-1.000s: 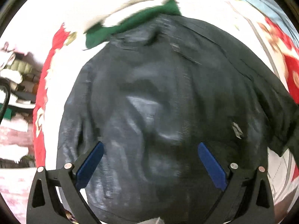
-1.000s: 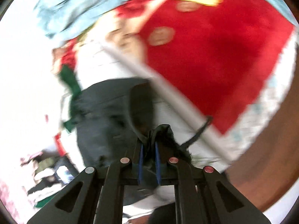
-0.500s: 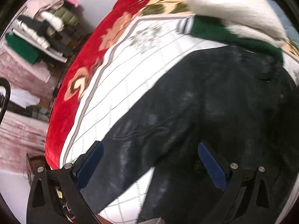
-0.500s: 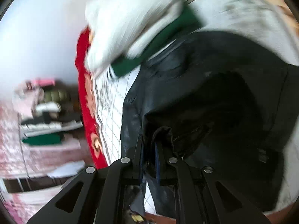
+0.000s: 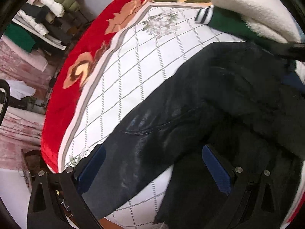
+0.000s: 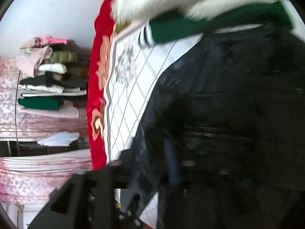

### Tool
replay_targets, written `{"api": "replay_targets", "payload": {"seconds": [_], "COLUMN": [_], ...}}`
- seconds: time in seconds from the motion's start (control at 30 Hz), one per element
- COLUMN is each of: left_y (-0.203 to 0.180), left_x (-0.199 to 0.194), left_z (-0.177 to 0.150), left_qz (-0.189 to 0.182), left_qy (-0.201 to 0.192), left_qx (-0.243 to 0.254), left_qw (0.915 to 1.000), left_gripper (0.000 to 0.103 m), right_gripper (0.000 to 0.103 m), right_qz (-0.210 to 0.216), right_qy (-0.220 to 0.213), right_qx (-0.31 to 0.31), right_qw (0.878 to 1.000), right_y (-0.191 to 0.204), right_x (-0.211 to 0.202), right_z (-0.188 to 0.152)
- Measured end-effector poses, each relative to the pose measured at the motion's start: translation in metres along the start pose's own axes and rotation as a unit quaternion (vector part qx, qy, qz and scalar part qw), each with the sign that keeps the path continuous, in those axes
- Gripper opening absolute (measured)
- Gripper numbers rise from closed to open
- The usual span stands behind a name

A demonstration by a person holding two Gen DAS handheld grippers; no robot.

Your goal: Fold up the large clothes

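A large black jacket (image 5: 219, 99) lies on the bed's white checked blanket (image 5: 133, 72), one sleeve (image 5: 129, 152) stretched toward the near left edge. My left gripper (image 5: 152, 168) is open and empty, its blue pads astride that sleeve just above it. The right wrist view is blurred: the jacket (image 6: 228, 95) fills its right side and black cloth covers my right gripper (image 6: 167, 168), so its jaws are mostly hidden; one blue pad shows.
A white fleece and green garment (image 5: 247, 9) lies at the far side of the bed, also in the right wrist view (image 6: 190, 9). The red floral border (image 5: 72, 76) marks the bed's left edge. Beyond it stand stacked folded clothes (image 6: 47, 80).
The left gripper swung left from over the jacket's body to above its sleeve. The right gripper carried a fold of the jacket across over the body; its view is now blurred.
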State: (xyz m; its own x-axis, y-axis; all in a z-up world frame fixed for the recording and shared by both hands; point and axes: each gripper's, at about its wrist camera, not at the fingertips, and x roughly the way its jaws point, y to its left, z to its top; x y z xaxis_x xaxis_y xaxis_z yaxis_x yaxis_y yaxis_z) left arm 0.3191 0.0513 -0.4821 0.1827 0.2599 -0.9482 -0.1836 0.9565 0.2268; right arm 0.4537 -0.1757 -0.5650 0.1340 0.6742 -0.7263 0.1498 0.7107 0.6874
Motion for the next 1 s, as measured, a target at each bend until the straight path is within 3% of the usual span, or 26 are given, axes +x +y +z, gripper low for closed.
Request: {"api": "replay_targets", "payload": {"seconds": [0.07, 0.13, 0.2, 0.27, 0.33, 0.37, 0.4, 0.47, 0.53, 0.63, 0.67, 0.87, 0.93, 1.0], "left_y": [-0.01, -0.026, -0.042, -0.058, -0.074, -0.079, -0.086, -0.097, -0.107, -0.12, -0.124, -0.134, -0.136, -0.135], "left_x": [-0.003, -0.003, 0.001, 0.007, 0.015, 0.017, 0.02, 0.025, 0.031, 0.04, 0.043, 0.057, 0.062, 0.068], "left_z": [0.005, 0.013, 0.023, 0.035, 0.048, 0.053, 0.059, 0.067, 0.072, 0.073, 0.072, 0.065, 0.062, 0.06], "left_qz": [-0.015, -0.02, -0.021, -0.01, 0.004, 0.01, 0.017, 0.029, 0.04, 0.051, 0.052, 0.064, 0.07, 0.073], "left_qy": [-0.005, -0.014, -0.022, -0.032, -0.042, -0.047, -0.052, -0.056, -0.057, -0.041, -0.034, -0.009, -0.004, 0.006], "left_qx": [0.004, 0.014, 0.023, 0.032, 0.042, 0.044, 0.046, 0.048, 0.049, 0.051, 0.051, 0.049, 0.05, 0.049], "left_qw": [0.9999, 0.9996, 0.9993, 0.9989, 0.9982, 0.9979, 0.9975, 0.9968, 0.9964, 0.9965, 0.9967, 0.9967, 0.9963, 0.9961], "left_gripper": [0.103, 0.103, 0.103, 0.103, 0.103, 0.103, 0.103, 0.103, 0.103, 0.103, 0.103, 0.103, 0.103, 0.103], "right_gripper": [0.086, 0.086, 0.086, 0.086, 0.073, 0.055, 0.045, 0.043, 0.041, 0.041, 0.041, 0.043, 0.044, 0.044], "right_qz": [-0.018, -0.077, -0.147, -0.166, -0.161, -0.161, -0.16, -0.139, -0.169, -0.289, -0.304, -0.351, -0.365, -0.336], "right_qy": [-0.03, -0.059, -0.078, -0.085, -0.077, -0.072, -0.062, -0.042, 0.01, 0.001, -0.013, -0.052, -0.035, -0.028], "right_qx": [0.023, 0.053, 0.106, 0.162, 0.214, 0.228, 0.237, 0.23, 0.183, 0.127, 0.134, 0.189, 0.194, 0.224], "right_qw": [0.999, 0.994, 0.98, 0.969, 0.96, 0.958, 0.956, 0.962, 0.969, 0.949, 0.943, 0.916, 0.91, 0.914], "right_y": [-0.024, -0.059, -0.107, -0.155, -0.204, -0.218, -0.235, -0.246, -0.248, -0.251, -0.257, -0.288, -0.299, -0.307], "right_x": [-0.043, -0.088, -0.126, -0.149, -0.162, -0.163, -0.162, -0.151, -0.132, -0.131, -0.139, -0.19, -0.198, -0.213], "right_z": [-0.012, -0.027, -0.049, -0.071, -0.083, -0.087, -0.09, -0.091, -0.089, -0.087, -0.087, -0.101, -0.103, -0.107]}}
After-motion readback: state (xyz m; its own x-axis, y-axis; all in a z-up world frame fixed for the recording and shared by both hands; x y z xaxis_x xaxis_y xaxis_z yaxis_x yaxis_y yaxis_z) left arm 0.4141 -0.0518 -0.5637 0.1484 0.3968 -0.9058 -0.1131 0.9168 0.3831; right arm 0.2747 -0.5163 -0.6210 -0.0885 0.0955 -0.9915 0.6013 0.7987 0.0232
